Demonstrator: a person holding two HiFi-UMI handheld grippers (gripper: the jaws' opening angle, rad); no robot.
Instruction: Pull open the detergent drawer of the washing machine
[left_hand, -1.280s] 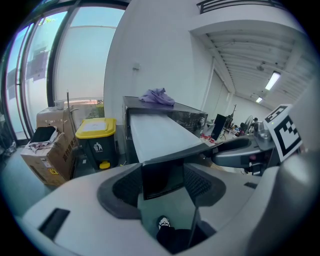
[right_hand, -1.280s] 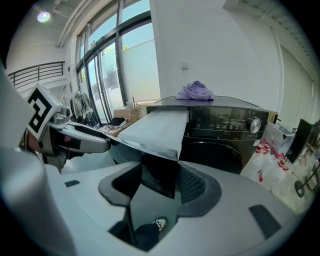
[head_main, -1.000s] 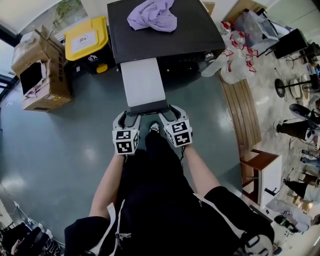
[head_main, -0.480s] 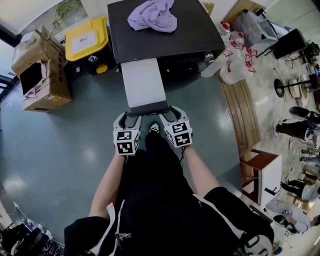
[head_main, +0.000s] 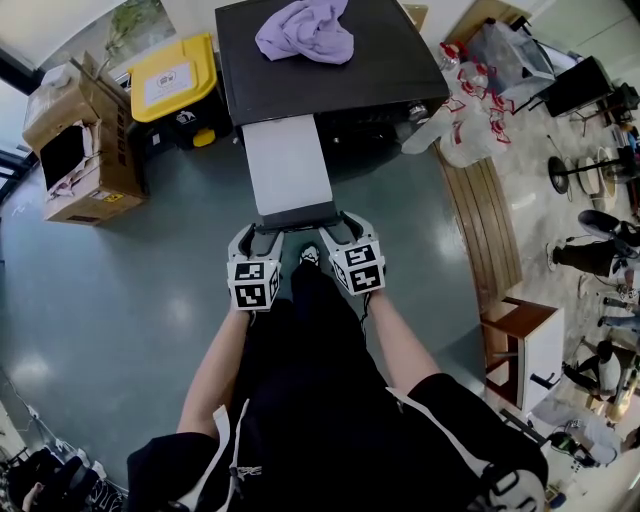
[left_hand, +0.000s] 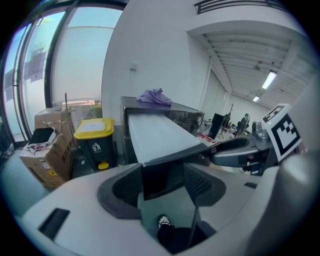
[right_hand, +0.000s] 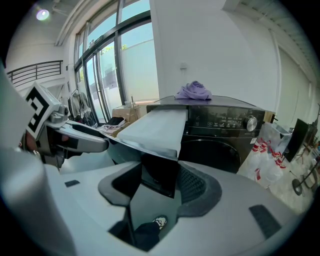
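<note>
The dark washing machine (head_main: 385, 75) stands at the top of the head view with a purple cloth (head_main: 305, 30) on its lid. Its long pale-grey detergent drawer (head_main: 288, 165) sticks far out toward me and ends in a dark front panel (head_main: 297, 216). My left gripper (head_main: 258, 237) is shut on the panel's left end, and my right gripper (head_main: 342, 228) on its right end. In the left gripper view the panel (left_hand: 161, 175) fills the gap of the left gripper (left_hand: 162, 182). The right gripper (right_hand: 160, 181) likewise clamps the panel (right_hand: 159, 172), with the machine's door and dial (right_hand: 225, 132) behind.
A yellow-lidded bin (head_main: 172, 78) and cardboard boxes (head_main: 80, 140) stand left of the machine. Plastic bags (head_main: 465, 125), a wooden bench (head_main: 490, 230) and a small cabinet (head_main: 525, 345) are on the right. My shoe (head_main: 309, 256) shows under the drawer's end.
</note>
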